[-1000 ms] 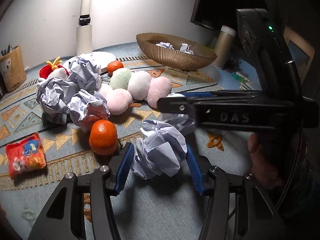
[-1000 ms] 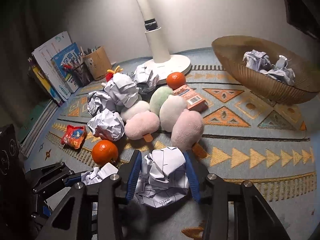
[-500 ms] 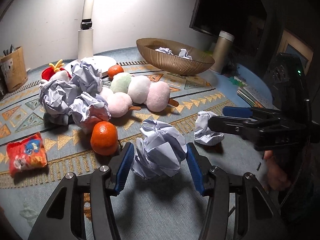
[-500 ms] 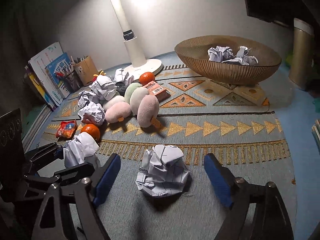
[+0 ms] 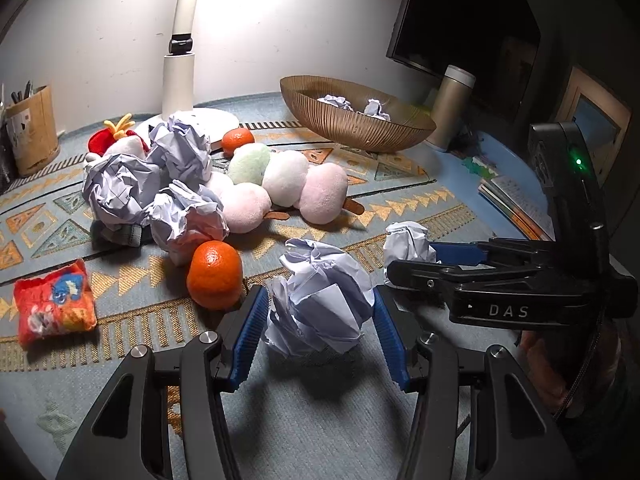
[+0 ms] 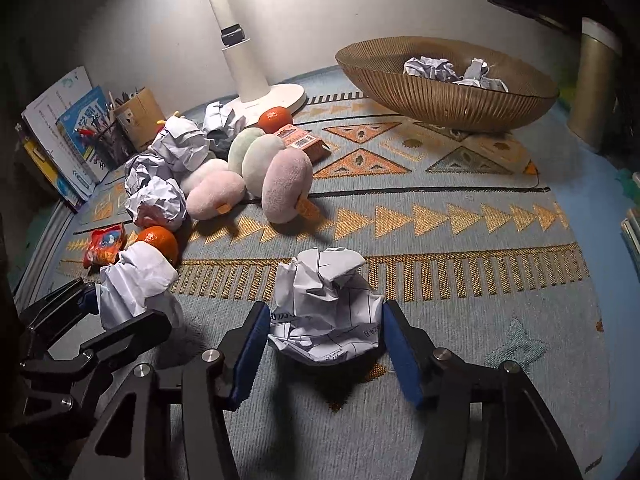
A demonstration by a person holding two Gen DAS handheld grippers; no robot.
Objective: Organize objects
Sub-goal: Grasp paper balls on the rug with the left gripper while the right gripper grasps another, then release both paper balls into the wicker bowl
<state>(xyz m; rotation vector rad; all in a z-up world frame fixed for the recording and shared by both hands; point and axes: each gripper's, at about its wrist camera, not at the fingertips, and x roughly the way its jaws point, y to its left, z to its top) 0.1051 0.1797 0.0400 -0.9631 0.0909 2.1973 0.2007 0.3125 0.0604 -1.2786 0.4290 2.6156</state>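
Patterned rug (image 6: 440,216); both grippers apparently clamp paper balls

A crumpled ball of white lined paper (image 5: 320,300) rests on the blue-grey woven rug (image 5: 320,420) near its front edge. A second crumpled white paper ball with printed lines (image 6: 326,312) lies just beside it. Two more paper wads (image 6: 452,70) sit inside the ribbed brown oval bowl (image 6: 448,98) at the rug's far right corner.

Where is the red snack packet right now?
In the left wrist view the red snack packet lies at the far left on the patterned rug, left of the near orange and in front of the crumpled paper pile.
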